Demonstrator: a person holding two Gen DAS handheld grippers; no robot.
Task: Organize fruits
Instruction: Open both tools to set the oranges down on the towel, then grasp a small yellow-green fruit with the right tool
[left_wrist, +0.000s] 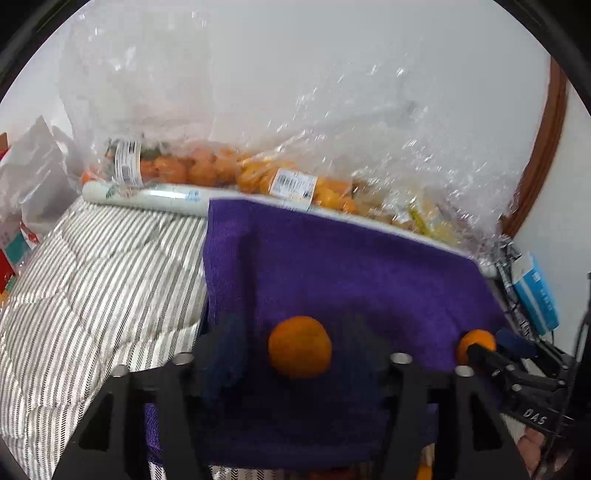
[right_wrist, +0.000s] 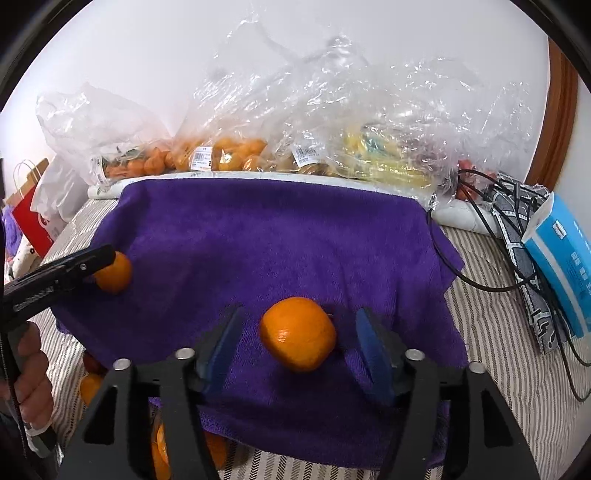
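Observation:
A purple towel (left_wrist: 351, 258) (right_wrist: 277, 236) lies spread over the striped bedding. In the left wrist view an orange (left_wrist: 300, 346) rests on the towel between the wide-open fingers of my left gripper (left_wrist: 295, 350); nothing is gripped. In the right wrist view another orange (right_wrist: 297, 334) sits between the blue pads (right_wrist: 371, 350) of my right gripper (right_wrist: 295, 347), which is open, with gaps on both sides. The left gripper shows at the left of the right wrist view (right_wrist: 107, 262) beside its orange (right_wrist: 115, 272). The right gripper's tip (left_wrist: 491, 350) and its orange (left_wrist: 476, 341) show in the left view.
Clear plastic bags (right_wrist: 332, 122) hold oranges (right_wrist: 232, 153) and yellow fruit (right_wrist: 384, 162) behind the towel, along the wall. A blue and white box (right_wrist: 561, 262) and black cables (right_wrist: 480, 229) lie right. A red paper bag (right_wrist: 31, 218) stands left. More oranges (right_wrist: 90, 386) lie under the towel's near edge.

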